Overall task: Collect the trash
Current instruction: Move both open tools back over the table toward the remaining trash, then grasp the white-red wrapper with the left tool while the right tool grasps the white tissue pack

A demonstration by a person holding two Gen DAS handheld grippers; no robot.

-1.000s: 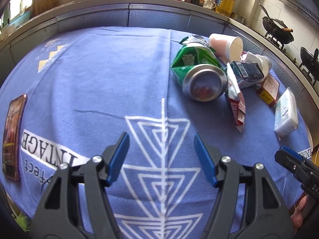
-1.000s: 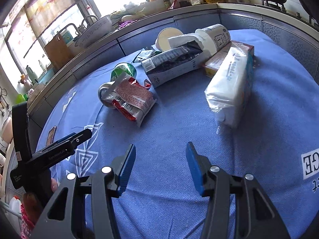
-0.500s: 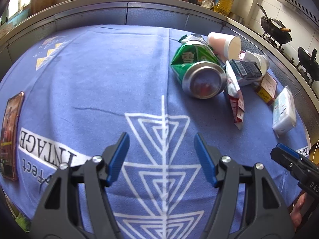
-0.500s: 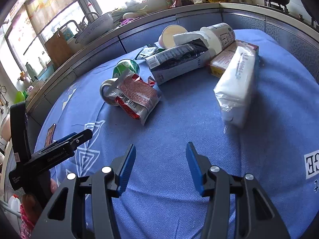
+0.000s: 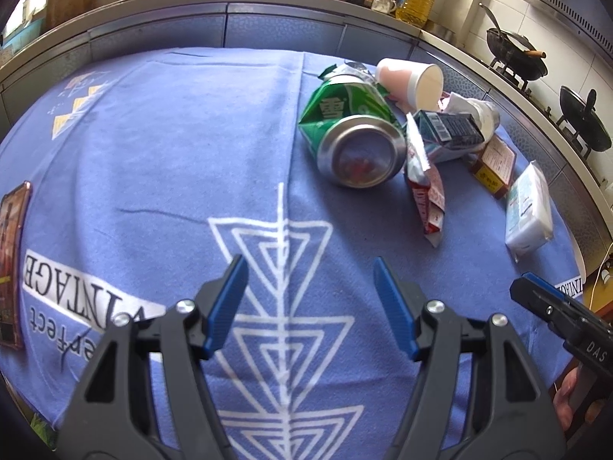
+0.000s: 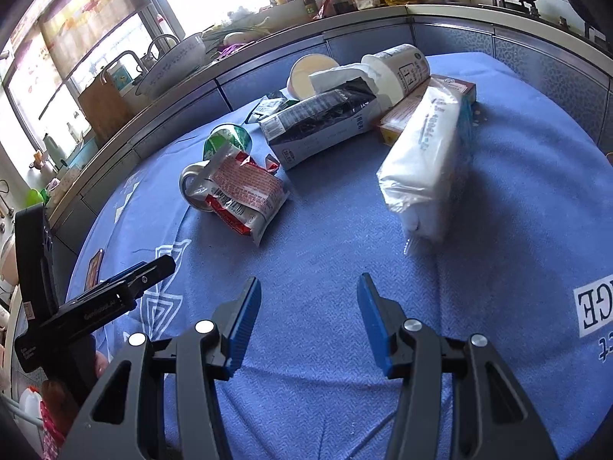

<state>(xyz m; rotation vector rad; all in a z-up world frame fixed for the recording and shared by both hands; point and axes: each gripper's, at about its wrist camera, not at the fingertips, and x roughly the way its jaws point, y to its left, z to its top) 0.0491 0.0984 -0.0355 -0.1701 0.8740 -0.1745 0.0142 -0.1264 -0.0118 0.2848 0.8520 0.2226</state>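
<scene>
Blue printed tablecloth covers table; kitchen counter behind, woks at 2 o'clock. Trash pile at 1 o'clock: crushed green metal can, red snack wrapper, white tissue pack. Left gripper jaws opening, nothing between; right gripper parted, empty.

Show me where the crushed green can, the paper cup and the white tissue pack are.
crushed green can (image 5: 360,155): left wrist view, on its silver end.
paper cup (image 5: 406,78): left wrist view, on its side wall.
white tissue pack (image 6: 425,157): right wrist view, on its top face.
</scene>
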